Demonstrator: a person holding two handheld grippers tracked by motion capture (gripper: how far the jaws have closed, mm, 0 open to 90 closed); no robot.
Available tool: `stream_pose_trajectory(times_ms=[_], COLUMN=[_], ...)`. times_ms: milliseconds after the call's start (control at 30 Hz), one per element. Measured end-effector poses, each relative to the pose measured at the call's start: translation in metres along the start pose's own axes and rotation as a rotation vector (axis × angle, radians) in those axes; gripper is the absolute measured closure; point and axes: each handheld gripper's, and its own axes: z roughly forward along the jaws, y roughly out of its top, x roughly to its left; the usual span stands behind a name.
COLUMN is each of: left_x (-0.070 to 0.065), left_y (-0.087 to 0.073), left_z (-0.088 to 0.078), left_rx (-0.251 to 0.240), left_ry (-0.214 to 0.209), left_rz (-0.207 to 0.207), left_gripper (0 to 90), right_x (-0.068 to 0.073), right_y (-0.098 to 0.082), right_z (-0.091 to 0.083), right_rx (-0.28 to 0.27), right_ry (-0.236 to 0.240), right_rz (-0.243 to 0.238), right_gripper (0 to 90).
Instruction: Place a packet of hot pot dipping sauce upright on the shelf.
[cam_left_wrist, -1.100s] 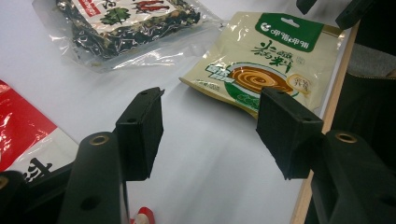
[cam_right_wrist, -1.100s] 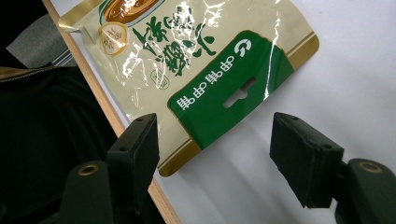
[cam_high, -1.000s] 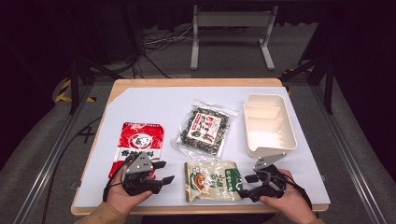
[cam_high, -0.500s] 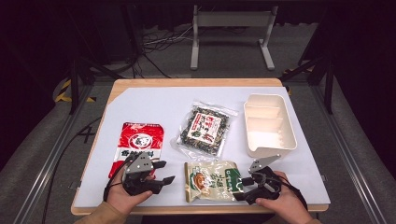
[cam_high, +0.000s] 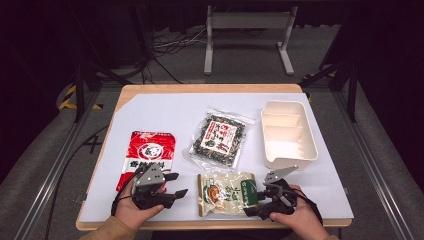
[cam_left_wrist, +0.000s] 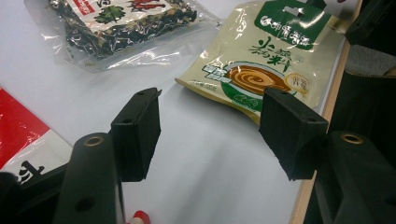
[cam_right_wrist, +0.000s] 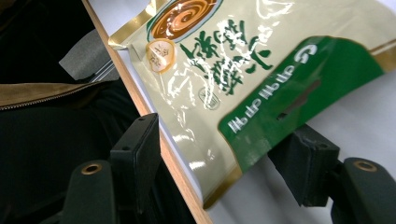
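The right gripper (cam_right_wrist: 219, 158) stands wide open with the green header end of the beige pouch (cam_right_wrist: 261, 88) lying between its jaws: one jaw at the lower left of the right gripper view hangs past the table's wooden edge (cam_right_wrist: 182, 177), the other sits under or just behind the pouch's green corner at the lower right. Nothing is clamped yet, and whether a jaw touches the foil I cannot tell.

The left gripper (cam_left_wrist: 210, 135) is also wide open and holds nothing. In its view only bare white table shows between the jaws, and the pouch (cam_left_wrist: 261, 60) lies beyond them toward the upper right, its near corner just beside the right-hand jaw.

In the high view the pouch (cam_high: 227, 192) lies low in the centre, long axis across the frame, green end toward the right gripper (cam_high: 262, 205). The left gripper (cam_high: 177, 192) is just off its other end. The right is the nearer, already straddling the end, so closing there looks like the coming move.

Further up are a red packet (cam_high: 147, 152), a clear seaweed bag (cam_high: 217, 137) and a white tray (cam_high: 312, 150).

Against the frame a second ago, the right hand has come in toward the pouch and turned, its grey plate (cam_high: 281, 174) now tipped up. The left hand and all the packets are unchanged.
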Motion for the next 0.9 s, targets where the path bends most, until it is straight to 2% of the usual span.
stream_pose_trajectory(times_ms=[233,367,467,600,900], left_x=[0.000,0.000,0.000,0.000,0.000], left_y=[0.000,0.000,0.000,0.000,0.000], left_z=[0.000,0.000,0.000,0.001,0.001], left_rx=[0.000,0.000,-0.001,0.001,0.000], left_ry=[0.000,-0.001,-0.003,-0.005,-0.004], left_rz=[0.001,0.005,-0.001,0.000,0.000], left_gripper=[39.0,39.0,39.0,39.0,38.8], right_x=[0.001,0.005,0.006,0.009,0.008], right_y=[0.002,0.003,0.004,0.005,0.008], right_z=[0.009,0.014,0.015,0.019,0.020], right_rx=[-0.004,-0.005,-0.009,-0.008,0.004], right_ry=[-0.008,-0.040,-0.048,-0.068,-0.121], right_rz=[-0.001,-0.042,-0.054,-0.079,-0.076], right_gripper=[36.9,42.7,45.2,52.2,72.2])
